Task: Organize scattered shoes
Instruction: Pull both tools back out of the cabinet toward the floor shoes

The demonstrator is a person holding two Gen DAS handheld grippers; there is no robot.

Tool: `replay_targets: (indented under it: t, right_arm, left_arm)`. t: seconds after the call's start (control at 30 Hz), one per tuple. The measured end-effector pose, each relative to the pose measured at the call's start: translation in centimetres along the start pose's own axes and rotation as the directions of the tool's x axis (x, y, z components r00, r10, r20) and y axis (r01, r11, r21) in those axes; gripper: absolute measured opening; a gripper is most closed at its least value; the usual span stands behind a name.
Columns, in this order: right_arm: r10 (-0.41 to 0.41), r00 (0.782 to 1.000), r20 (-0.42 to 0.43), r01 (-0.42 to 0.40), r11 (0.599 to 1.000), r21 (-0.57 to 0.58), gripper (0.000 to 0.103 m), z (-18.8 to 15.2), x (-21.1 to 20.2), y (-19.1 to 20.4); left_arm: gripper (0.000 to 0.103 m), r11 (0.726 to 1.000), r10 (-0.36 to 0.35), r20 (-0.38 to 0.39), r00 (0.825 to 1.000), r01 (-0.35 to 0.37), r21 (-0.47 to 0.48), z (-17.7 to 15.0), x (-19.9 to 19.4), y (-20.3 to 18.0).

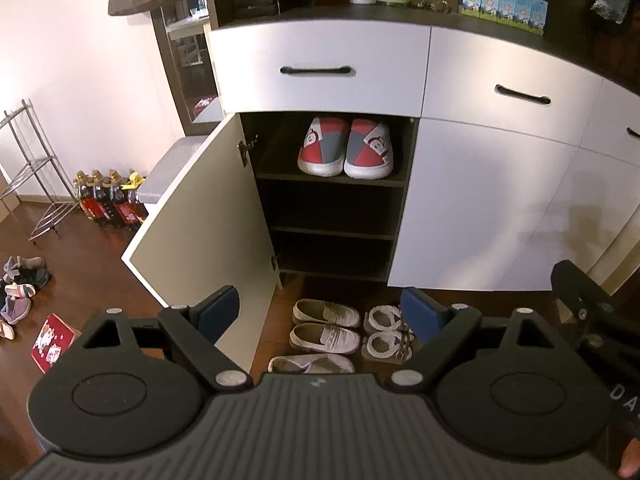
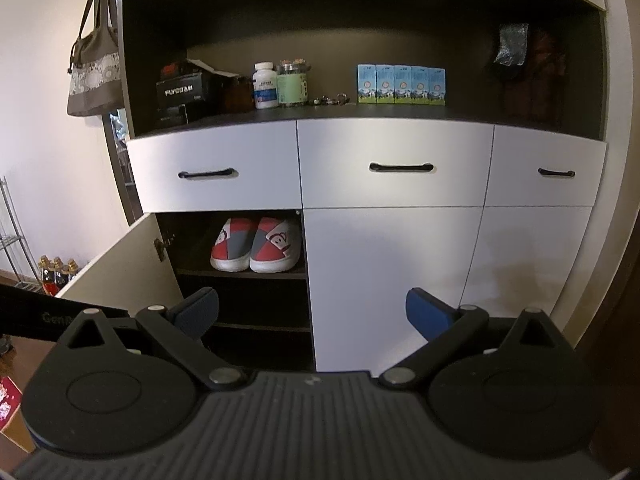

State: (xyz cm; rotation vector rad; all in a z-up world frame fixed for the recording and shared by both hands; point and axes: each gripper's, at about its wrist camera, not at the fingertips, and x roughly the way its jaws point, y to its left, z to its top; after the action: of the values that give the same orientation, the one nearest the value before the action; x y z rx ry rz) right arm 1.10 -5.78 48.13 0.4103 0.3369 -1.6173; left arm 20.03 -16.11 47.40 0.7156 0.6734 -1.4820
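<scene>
A pair of red, grey and white slippers (image 1: 346, 148) sits on the top shelf of the open shoe cabinet (image 1: 332, 208); it also shows in the right wrist view (image 2: 256, 250). On the floor before the cabinet lie two beige loafers (image 1: 325, 325), a white shoe (image 1: 311, 364) and a pair of white sandals (image 1: 386, 332). My left gripper (image 1: 322, 314) is open and empty above these shoes. My right gripper (image 2: 312, 314) is open and empty, facing the cabinet front. The lower two shelves (image 1: 332, 256) look dark and bare.
The cabinet door (image 1: 204, 220) stands open to the left. More small shoes (image 1: 18, 288) lie scattered at far left near a metal rack (image 1: 36, 172), cola bottles (image 1: 108, 200) and a red box (image 1: 52, 342). Drawers (image 2: 392, 168) and a shelf with boxes and bottles (image 2: 280, 84) are above.
</scene>
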Motion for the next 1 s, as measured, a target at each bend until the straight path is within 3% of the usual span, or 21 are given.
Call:
replay_targets:
  t: [0.4, 0.6, 0.77, 1.0]
  right_arm:
    - [-0.019, 0.984, -0.177, 0.006, 0.997, -0.076, 0.098, -5.6, 6.8, 0.4]
    - [0.015, 0.966, -0.259, -0.04, 0.995, -0.093, 0.096, -9.3, 10.6, 0.8]
    - [0.08, 0.93, -0.359, -0.087, 0.996, -0.003, 0.092, -13.0, 13.9, 0.2]
    - [0.054, 0.851, -0.523, -0.179, 0.965, -0.193, 0.092, -17.8, 17.5, 2.2]
  left_arm:
    - [0.091, 1.0, -0.009, -0.157, 0.988, 0.01, 0.009, -6.2, 9.3, 3.2]
    - [0.091, 1.0, -0.009, -0.267, 0.964, 0.016, 0.025, -11.5, 14.1, 5.5]
    - [0.091, 1.0, 0.003, -0.367, 0.93, 0.003, 0.014, -15.3, 17.3, 7.6]
    - [0.091, 0.999, 0.002, -0.439, 0.898, -0.018, -0.033, -19.2, 21.0, 10.5]
